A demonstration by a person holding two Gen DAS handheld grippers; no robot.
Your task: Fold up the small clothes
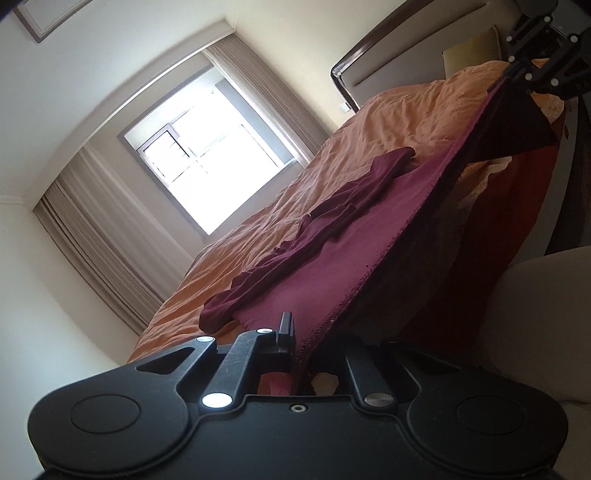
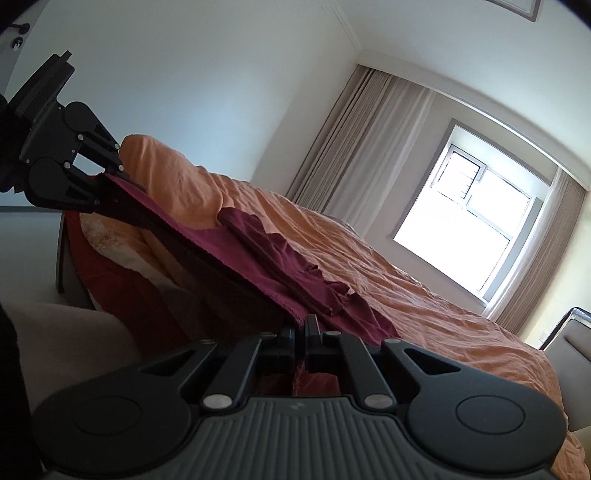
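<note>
Left wrist view first: left gripper (image 1: 295, 347) at the bottom, jaws pinched tight on the hemmed edge of a maroon garment (image 1: 354, 240). Edge pulled taut, running up toward the top right corner, where the right gripper (image 1: 511, 74) clamps the other end. Rest of the garment spread over the near side of the bed, far part bunched in darker folds. Orange bedspread (image 1: 295, 192) all wrinkly underneath. Only here: a dark curved headboard rail (image 1: 364, 46) with a padded panel, a yellowish pillow (image 1: 472, 48) at the head end, plus a frame corner (image 1: 40, 18) on the wall, top left. Bright window (image 1: 207, 162) with beige curtains (image 1: 92, 229) behind.

Right wrist view: right gripper (image 2: 301, 332) closed hard on that same hem, cloth squeezed between the pads. Left gripper (image 2: 110, 173) over at the left edge, likewise shut on the fabric. Same taut line between the two, lifted just off the bed's near edge. Only here: a red blanket (image 2: 122, 284) hanging down the bed's side under the garment, and a door handle (image 2: 20, 26) in the top left corner. Window (image 2: 472, 221) on the right this time.
</note>
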